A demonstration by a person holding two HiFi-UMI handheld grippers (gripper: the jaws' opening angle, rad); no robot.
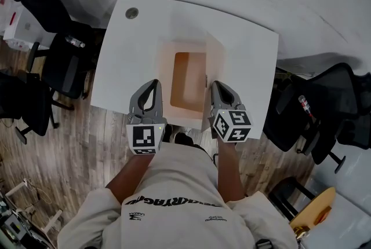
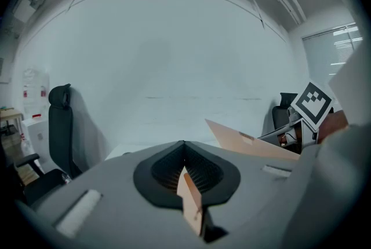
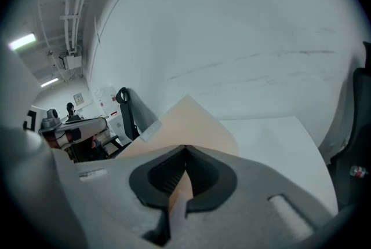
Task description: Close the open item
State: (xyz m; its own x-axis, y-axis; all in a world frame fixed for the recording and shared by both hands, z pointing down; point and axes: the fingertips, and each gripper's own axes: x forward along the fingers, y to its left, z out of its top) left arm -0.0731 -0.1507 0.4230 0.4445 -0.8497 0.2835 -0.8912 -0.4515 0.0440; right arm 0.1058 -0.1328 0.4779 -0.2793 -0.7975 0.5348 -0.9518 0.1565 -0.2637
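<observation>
An open cardboard box (image 1: 188, 81) stands in the middle of the white table (image 1: 249, 51), its inside showing from above. My left gripper (image 1: 153, 90) is at the box's left front side, shut on the edge of the left flap (image 2: 190, 202). At the right front side, my right gripper (image 1: 217, 91) is shut on the right flap (image 3: 194, 126), which stands raised (image 1: 214, 59). In the left gripper view the right flap (image 2: 243, 141) slants up, with the right gripper's marker cube (image 2: 313, 102) behind it.
A round cable grommet (image 1: 132, 13) sits at the table's far left corner. Black office chairs stand to the left (image 1: 64, 62) and to the right (image 1: 324, 109) of the table. A white carton (image 1: 20, 28) lies on the wooden floor at the left.
</observation>
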